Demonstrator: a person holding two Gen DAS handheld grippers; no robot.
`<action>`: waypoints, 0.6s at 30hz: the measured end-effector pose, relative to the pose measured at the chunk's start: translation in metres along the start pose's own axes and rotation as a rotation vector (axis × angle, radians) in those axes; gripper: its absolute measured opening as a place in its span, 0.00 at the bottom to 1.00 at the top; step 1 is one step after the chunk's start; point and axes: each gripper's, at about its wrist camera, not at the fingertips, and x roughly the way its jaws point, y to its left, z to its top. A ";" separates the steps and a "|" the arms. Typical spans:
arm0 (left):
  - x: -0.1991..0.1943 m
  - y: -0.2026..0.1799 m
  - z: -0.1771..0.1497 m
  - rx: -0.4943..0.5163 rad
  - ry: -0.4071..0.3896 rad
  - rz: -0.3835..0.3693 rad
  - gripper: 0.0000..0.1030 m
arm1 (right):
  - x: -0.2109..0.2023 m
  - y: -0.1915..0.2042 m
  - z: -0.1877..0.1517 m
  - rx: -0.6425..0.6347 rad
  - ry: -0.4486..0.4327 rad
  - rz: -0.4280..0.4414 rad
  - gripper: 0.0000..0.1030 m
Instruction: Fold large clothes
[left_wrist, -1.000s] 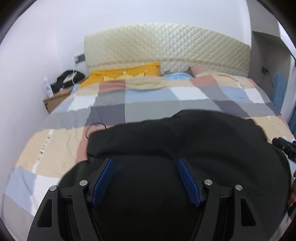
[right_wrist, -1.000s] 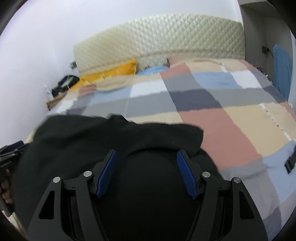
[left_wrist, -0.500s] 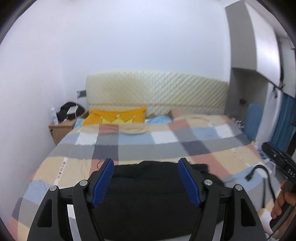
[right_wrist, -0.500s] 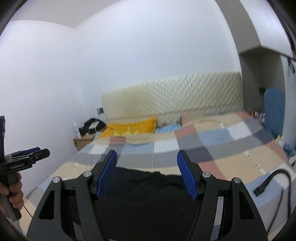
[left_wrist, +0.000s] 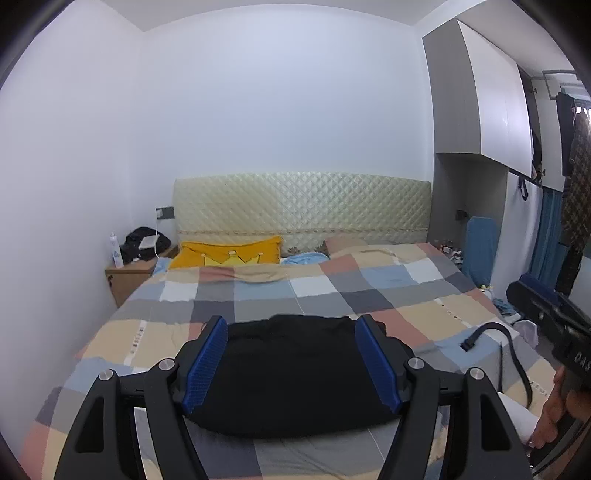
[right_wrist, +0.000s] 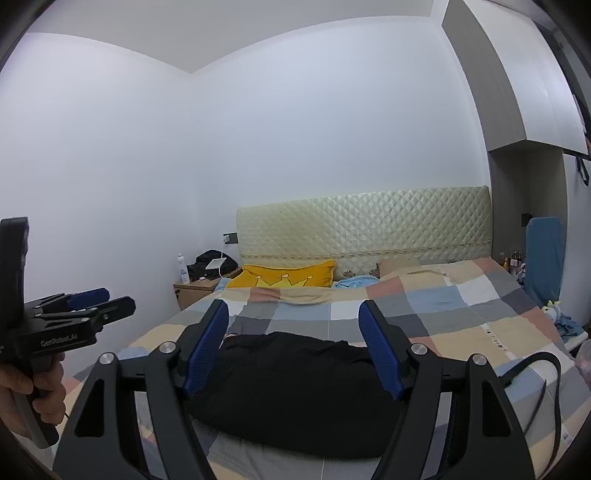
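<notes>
Wooden nightstand (left_wrist: 129, 275) far left, by the headboard. Yellow pillow (left_wrist: 229, 253) next to it. Left gripper (left_wrist: 291, 354): jaws spread wide, nothing between them, raised clear of the bed. Black garment (left_wrist: 295, 373) lies as a compact slab on the checked bedcover (left_wrist: 369, 291), near the foot; fold edges hard to read. Right gripper (right_wrist: 293, 350): likewise wide and empty. Black strap (left_wrist: 491, 332) lies right of the garment.
</notes>
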 end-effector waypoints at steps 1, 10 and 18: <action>-0.002 0.000 -0.002 -0.003 0.002 0.002 0.69 | -0.005 0.003 -0.003 -0.002 0.003 -0.003 0.72; 0.008 -0.005 -0.041 -0.027 0.129 -0.007 0.69 | -0.023 0.005 -0.043 0.028 0.069 -0.043 0.72; 0.022 0.001 -0.068 -0.063 0.195 0.022 0.69 | -0.016 0.001 -0.071 0.100 0.133 -0.094 0.72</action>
